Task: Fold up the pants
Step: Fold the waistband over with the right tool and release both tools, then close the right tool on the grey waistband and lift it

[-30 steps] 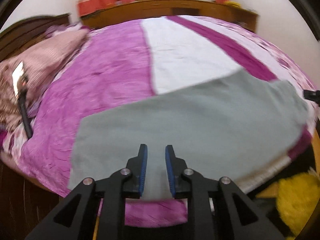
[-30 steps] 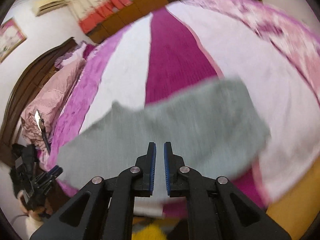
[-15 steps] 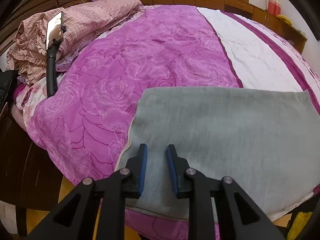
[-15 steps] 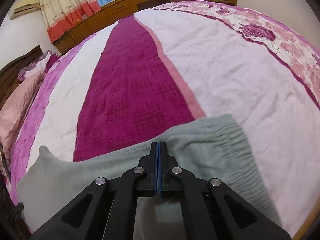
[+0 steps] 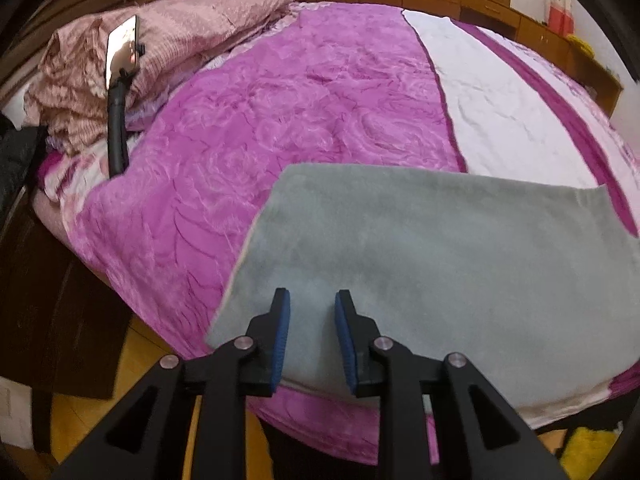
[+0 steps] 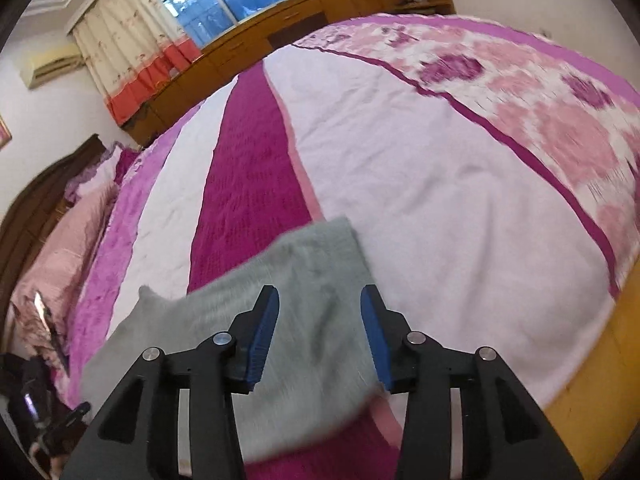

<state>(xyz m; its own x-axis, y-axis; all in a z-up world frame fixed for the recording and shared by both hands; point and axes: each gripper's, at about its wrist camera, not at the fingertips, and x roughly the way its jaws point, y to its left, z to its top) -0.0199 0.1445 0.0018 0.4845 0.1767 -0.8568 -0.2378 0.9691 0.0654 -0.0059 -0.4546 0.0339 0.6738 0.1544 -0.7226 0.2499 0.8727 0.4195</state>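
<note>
Change: right gripper [image 6: 318, 330], pinched tight on the waistband half a second ago, is opening and lets go.
Left gripper [image 5: 308, 340]: jaws slightly spread, empty, over the hem end.
Grey pants [image 5: 440, 264]: flat across the bed [image 5: 304, 128], near its front edge.
Meaning: this fold looks laid; next grip likely follows.

Black angular left tool [image 5: 308, 302], blue finger pads [image 5: 280, 340], silver screws

The left hand-held gripper [image 5: 308, 300] points steeply down near the bed's front edge. Its blue pads [image 5: 280, 336] sit a little apart, with nothing pinched between them. The right hand-held gripper [image 6: 318, 296] also tilts down. Its jaws are opening, and its pads [image 6: 262, 332] squeeze nothing.
</note>
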